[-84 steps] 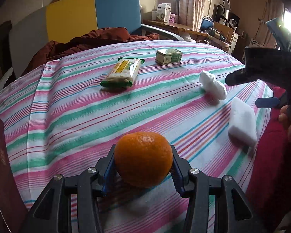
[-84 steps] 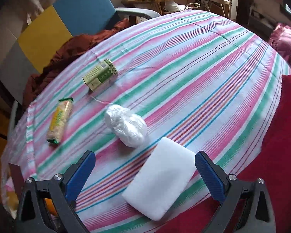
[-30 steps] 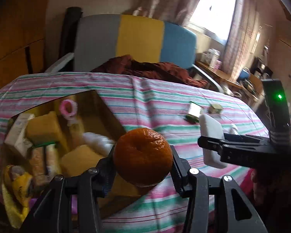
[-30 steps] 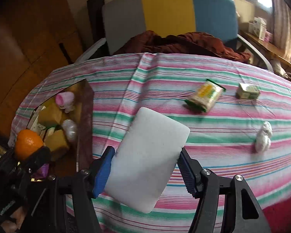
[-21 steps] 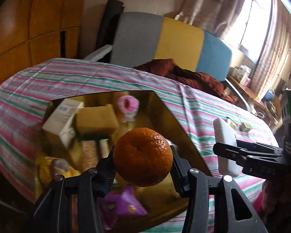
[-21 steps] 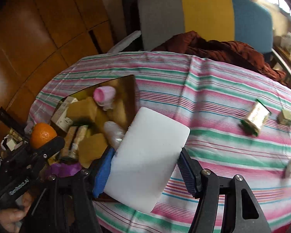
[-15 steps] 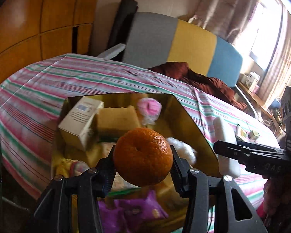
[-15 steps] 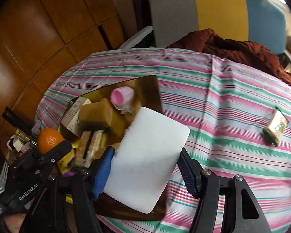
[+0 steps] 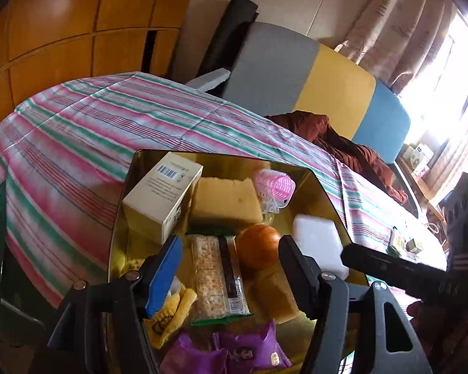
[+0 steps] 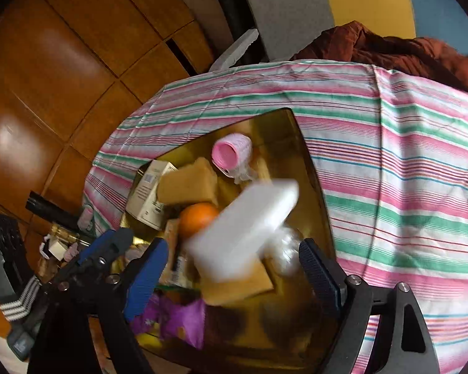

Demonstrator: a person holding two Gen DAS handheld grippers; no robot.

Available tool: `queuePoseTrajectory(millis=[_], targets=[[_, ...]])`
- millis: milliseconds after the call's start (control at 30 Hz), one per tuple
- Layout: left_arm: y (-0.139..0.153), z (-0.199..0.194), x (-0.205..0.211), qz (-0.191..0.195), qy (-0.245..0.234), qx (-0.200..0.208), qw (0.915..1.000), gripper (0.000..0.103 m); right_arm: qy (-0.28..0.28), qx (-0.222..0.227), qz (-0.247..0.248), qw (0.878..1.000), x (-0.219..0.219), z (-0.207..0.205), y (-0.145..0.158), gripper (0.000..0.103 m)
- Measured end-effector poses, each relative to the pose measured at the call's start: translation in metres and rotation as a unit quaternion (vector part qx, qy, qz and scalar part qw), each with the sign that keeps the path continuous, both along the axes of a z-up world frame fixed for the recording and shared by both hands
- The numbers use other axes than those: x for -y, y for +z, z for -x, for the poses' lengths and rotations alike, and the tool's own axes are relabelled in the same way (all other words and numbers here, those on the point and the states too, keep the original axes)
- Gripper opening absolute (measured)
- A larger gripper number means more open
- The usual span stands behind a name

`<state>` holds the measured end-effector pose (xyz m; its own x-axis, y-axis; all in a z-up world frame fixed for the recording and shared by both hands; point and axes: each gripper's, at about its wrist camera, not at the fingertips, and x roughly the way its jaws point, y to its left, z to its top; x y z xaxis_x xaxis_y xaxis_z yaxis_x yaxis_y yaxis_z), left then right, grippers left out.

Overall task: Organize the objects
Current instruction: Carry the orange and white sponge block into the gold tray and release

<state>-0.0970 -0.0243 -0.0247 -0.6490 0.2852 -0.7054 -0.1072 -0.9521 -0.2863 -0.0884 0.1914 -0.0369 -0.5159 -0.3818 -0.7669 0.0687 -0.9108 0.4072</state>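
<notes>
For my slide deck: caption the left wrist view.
Open left hand-held gripper above the gold box, orange lying inside.

Both hand-held grippers (image 9: 227, 268) (image 10: 234, 268) agape.

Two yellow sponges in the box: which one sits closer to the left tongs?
The lower yellow sponge, just below the orange beside the tongs' right finger. The other sponge lies farther back, by the pink roller.

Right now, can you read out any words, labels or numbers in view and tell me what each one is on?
Nothing reads clearly.
Cream carton in the gold box: a barcode and lines of print, too small to read.
Cracker packet: small barcode label, unreadable.
Purple snack packs: logo blurred.
Right tongs body: pale embossed characters, too dim to make out.
</notes>
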Motion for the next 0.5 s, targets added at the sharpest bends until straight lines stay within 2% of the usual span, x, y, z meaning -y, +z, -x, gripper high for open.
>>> queuePoseTrajectory(millis=[300,500], targets=[[0.008,-0.024,-0.019,0.052,-0.006,-0.024,0.9983,0.065,-0.026,-0.033,-0.053,0.998,-0.009,-0.033,0.008,0.102],[0.015,-0.036,-0.032,0.077,-0.013,-0.040,0.9962,0.065,-0.057,-0.050,-0.075,0.994,-0.024,-0.050,0.016,0.103]])
